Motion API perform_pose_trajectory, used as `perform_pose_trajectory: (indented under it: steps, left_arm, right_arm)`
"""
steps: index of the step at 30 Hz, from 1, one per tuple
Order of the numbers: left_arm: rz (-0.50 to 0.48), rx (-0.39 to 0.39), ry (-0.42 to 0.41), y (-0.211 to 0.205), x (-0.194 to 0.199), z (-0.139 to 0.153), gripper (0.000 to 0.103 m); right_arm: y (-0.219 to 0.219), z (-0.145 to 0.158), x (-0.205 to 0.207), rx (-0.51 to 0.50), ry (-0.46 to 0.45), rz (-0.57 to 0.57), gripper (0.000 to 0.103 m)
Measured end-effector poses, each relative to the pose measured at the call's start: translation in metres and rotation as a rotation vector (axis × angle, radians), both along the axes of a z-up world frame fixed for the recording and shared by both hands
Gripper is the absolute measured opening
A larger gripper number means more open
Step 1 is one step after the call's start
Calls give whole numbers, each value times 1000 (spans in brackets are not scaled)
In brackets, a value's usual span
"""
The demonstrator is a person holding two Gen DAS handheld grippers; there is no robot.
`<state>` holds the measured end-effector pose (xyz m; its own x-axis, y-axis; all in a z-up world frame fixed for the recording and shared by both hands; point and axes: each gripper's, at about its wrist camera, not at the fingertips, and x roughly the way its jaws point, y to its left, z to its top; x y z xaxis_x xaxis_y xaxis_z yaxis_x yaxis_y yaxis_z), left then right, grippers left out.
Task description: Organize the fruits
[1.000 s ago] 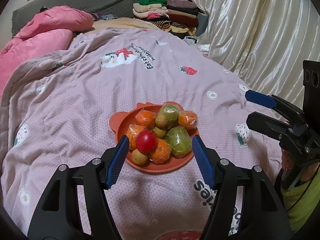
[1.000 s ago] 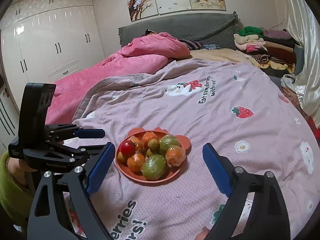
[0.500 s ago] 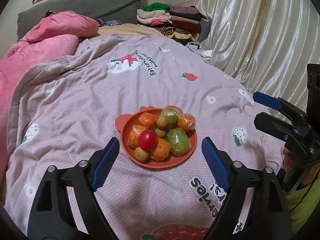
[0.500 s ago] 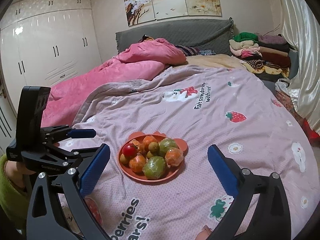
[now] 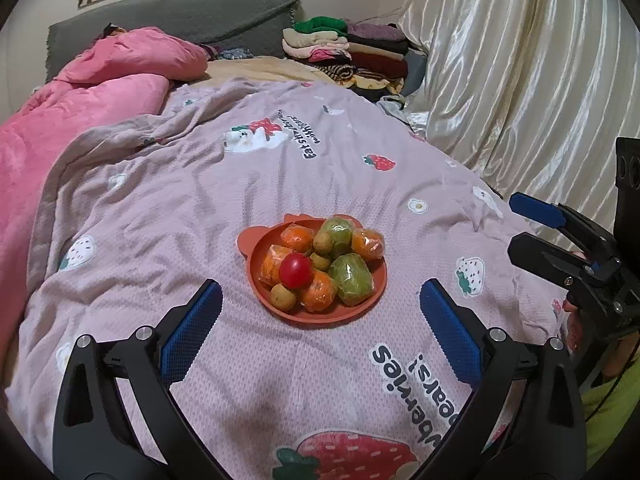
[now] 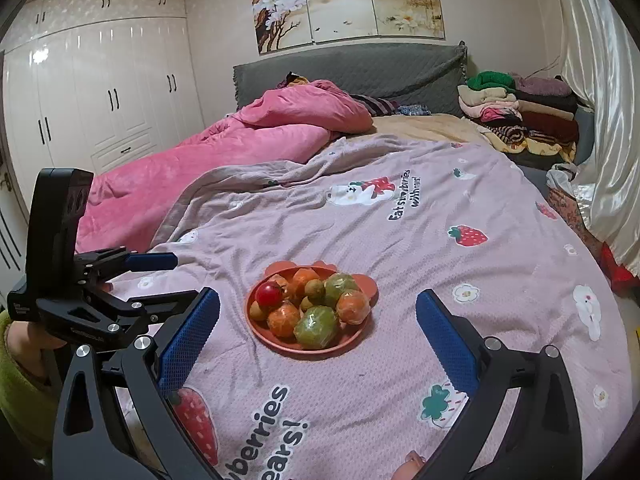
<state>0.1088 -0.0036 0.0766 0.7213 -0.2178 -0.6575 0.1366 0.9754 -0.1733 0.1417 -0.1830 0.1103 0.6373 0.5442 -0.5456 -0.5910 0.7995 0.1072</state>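
An orange bear-eared plate [image 5: 276, 300] [image 6: 280, 342] sits on the pink printed blanket, piled with fruit: a red tomato [image 5: 295, 271] [image 6: 269, 294], wrapped oranges [image 5: 318, 290] [image 6: 353, 306], wrapped green fruits [image 5: 351, 273] [image 6: 316, 322] and small brown fruits [image 5: 282, 297]. My left gripper [image 5: 320, 320] is open and empty, held back from the plate's near side. My right gripper [image 6: 318, 332] is open and empty, also short of the plate. Each gripper shows in the other's view, the right one [image 5: 536, 226] and the left one [image 6: 160, 280].
The blanket [image 5: 200, 184] covers a bed. A pink duvet [image 6: 248, 144] lies at the far left, folded clothes [image 6: 520, 112] are stacked at the headboard, a shiny curtain [image 5: 540, 60] hangs along the right side, and white wardrobes [image 6: 100, 92] stand to the left.
Both grippers have pulled back and up from the plate, which now looks smaller and farther. The left jaws have opened wider. The fruit has not moved.
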Motion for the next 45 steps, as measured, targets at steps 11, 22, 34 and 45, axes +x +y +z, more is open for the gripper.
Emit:
perform_pose_trajectory:
  steps: [11,22,34,45]
  left_arm:
    - [61,30,-26,2,-23,3,93]
    - [102,48,-14,-9,-55,-12,93]
    - [141,30,69,-13,-76,-53,93]
    - [160,29,96,-9,-79,-70,93]
  right_arm:
    - [-3,4,-13,-4,-5,9,98]
    - [-6,-14,-36,-27,22,13,98]
    - [-8,-63,-57,-47,124,-12,98]
    - [-17,-98,-61,-99,167,-60,98]
